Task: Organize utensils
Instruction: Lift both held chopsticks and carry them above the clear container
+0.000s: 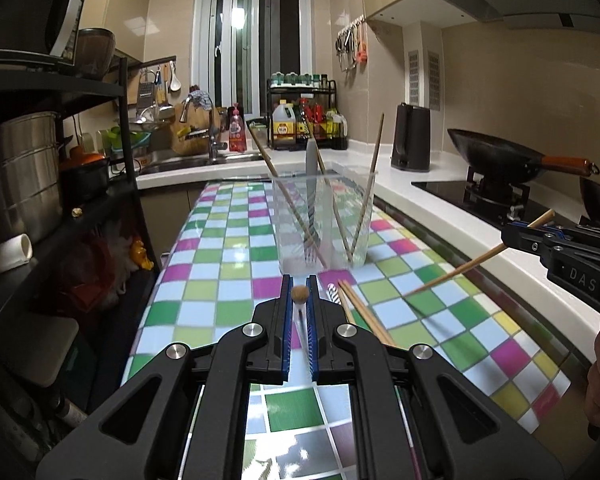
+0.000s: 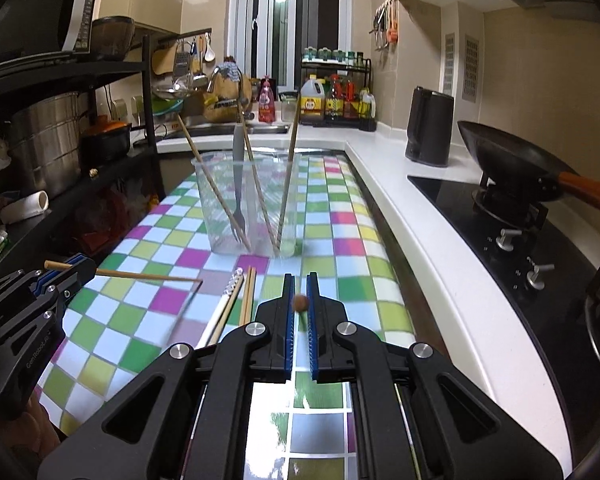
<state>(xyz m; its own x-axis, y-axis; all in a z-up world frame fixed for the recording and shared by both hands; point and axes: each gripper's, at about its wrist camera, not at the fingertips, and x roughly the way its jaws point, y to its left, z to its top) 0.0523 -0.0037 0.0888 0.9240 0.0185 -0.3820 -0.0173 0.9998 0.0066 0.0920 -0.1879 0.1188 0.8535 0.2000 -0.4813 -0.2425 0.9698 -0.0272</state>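
Clear cup (image 1: 323,220) on checkered worktop (image 1: 220,248): holds 1 fork (image 2: 238,184), tines down, plus 3 wooden chopsticks (image 2: 288,184) leaning on rim.

Loose beside cup, flat on worktop: 2 wooden chopsticks (image 2: 247,300), 1 white striped-end stick (image 2: 224,304).

Left gripper (image 1: 299,294) pinches 1 chopstick, seen end-on. Right gripper (image 2: 300,302) likewise pinches 1.

Judgement: roughly half done; 4 items stowed, 2 in transit, 3 left to collect.
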